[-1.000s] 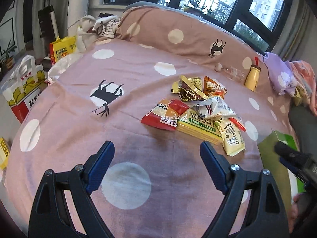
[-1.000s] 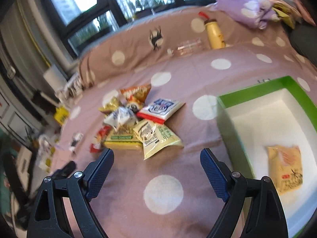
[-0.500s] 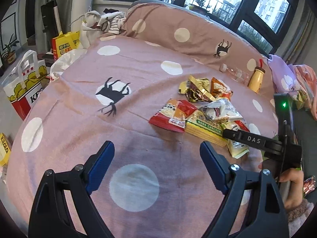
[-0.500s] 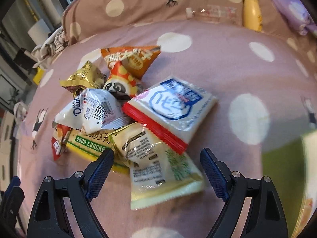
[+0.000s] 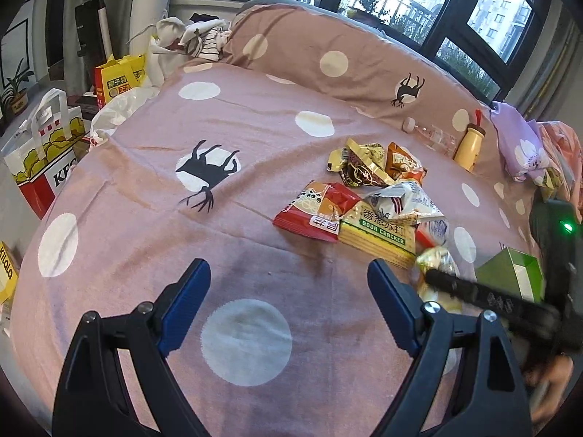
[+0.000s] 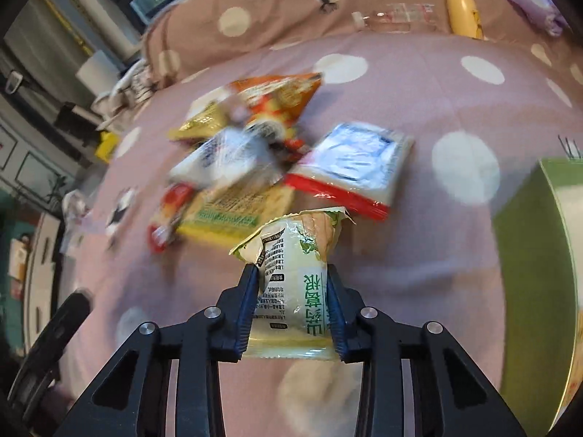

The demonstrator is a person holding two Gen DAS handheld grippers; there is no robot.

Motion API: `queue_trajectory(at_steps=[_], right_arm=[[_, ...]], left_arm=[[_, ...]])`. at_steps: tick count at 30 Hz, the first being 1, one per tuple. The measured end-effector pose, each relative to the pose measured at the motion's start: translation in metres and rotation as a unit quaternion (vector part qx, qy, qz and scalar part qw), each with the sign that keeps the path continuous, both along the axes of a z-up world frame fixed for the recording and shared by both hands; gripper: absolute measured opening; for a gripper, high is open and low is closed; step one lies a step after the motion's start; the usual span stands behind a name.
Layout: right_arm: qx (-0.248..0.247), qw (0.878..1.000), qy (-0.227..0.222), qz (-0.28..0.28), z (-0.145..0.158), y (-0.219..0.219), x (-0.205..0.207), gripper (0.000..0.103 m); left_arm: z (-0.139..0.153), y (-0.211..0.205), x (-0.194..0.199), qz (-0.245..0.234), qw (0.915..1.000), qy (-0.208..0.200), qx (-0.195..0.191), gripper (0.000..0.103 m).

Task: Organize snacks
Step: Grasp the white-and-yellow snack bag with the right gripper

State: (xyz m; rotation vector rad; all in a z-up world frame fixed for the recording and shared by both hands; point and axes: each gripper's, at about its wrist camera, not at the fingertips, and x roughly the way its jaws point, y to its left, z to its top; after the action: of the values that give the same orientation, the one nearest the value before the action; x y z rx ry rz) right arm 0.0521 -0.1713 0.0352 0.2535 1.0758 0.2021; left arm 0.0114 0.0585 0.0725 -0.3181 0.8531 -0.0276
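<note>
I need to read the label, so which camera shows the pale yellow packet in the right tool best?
The right wrist view. The pale yellow packet sits sharp and close there, clamped between the right tool pads with its print facing the camera. The left wrist view shows only a blurred sliver of it behind the right tool's dark arm.

Left claw [image 5: 288,304] wide apart, right claw [image 6: 291,306] clamped

Yellow bottle [image 5: 468,142] and clear plastic bottle [image 5: 433,134] against the spotted pillow [image 5: 328,62]; KFC bag [image 5: 43,153] bedside.
</note>
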Motion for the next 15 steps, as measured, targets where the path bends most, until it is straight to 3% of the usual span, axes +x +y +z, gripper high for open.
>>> queue_trajectory(at_steps=[5,9,13,15], right_arm=[[0.012,1.0,0.015,0.017,-0.001,0.025,-0.038,0.037],[0.026,0.999,0.034,0.012,-0.009,0.026,-0.044,0.04],[0.042,0.999,0.012,-0.026,0.004,0.007,-0.051,0.072],[0.07,0.997,-0.001,-0.034,0.011,-0.003,-0.055,0.073]], left_arm=[[-0.001,-0.004,-0.001,-0.009,0.9999,0.006,-0.002,0.087],[-0.002,-0.012,-0.004,-0.023,0.9997,0.013,0.003,0.087],[-0.003,-0.019,-0.006,-0.039,0.999,0.022,0.0,0.087],[-0.004,-0.025,-0.008,-0.055,0.998,0.031,-0.005,0.08]])
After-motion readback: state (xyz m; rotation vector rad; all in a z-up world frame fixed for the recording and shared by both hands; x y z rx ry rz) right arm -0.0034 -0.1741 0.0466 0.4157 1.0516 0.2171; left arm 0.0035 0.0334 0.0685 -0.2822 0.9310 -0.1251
